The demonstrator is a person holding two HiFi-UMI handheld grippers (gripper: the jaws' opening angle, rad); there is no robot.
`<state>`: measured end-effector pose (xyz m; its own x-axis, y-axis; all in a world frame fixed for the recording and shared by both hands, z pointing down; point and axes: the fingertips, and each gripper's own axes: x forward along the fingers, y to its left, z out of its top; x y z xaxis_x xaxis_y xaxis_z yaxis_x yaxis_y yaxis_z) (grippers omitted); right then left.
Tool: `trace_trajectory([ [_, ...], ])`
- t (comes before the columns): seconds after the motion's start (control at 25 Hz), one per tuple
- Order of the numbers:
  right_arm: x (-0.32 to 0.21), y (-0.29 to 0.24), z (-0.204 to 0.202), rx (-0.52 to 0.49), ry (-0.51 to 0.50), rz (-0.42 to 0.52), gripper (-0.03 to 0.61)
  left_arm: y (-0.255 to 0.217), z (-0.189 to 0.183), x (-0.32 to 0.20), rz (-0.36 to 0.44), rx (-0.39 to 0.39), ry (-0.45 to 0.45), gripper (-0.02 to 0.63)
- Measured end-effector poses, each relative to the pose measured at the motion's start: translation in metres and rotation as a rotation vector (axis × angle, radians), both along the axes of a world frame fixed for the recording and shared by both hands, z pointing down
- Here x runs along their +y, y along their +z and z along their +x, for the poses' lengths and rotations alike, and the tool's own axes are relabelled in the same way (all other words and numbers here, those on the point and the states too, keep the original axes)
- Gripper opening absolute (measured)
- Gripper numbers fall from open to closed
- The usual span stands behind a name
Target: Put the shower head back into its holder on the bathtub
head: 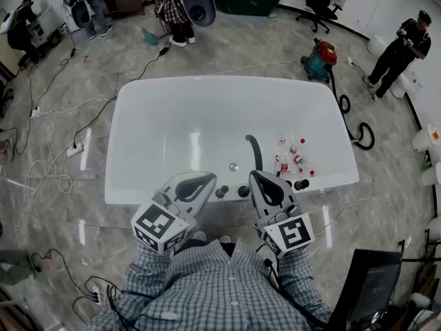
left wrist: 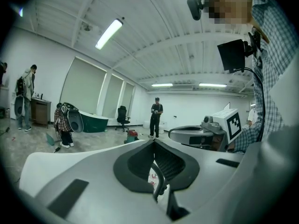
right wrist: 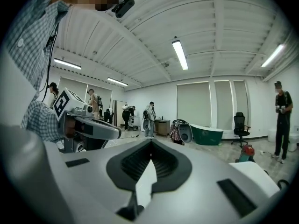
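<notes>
I am holding the left gripper and right gripper pressed together, both empty, over the bathtub's near rim; the shower head is lying inside, just beyond the right gripper.

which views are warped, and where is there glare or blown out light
Head view: fisheye bows the bathtub rim, and light streaks glare on the glossy floor. Left gripper view: dark round vignette, ceiling strip light blown out. Right gripper view: same vignette, curved ceiling, its tube light overexposed.
</notes>
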<state>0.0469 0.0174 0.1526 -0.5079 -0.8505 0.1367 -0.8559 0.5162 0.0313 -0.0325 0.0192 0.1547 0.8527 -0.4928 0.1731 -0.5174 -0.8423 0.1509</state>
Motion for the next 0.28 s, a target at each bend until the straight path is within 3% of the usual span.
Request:
trace_trajectory([
  [0.28,-0.0005,0.0081,-0.0046,-0.005,0.0,0.005,0.017,0.0091,-0.0042,-0.0007,-0.004,-0.003,-0.003,0.011],
])
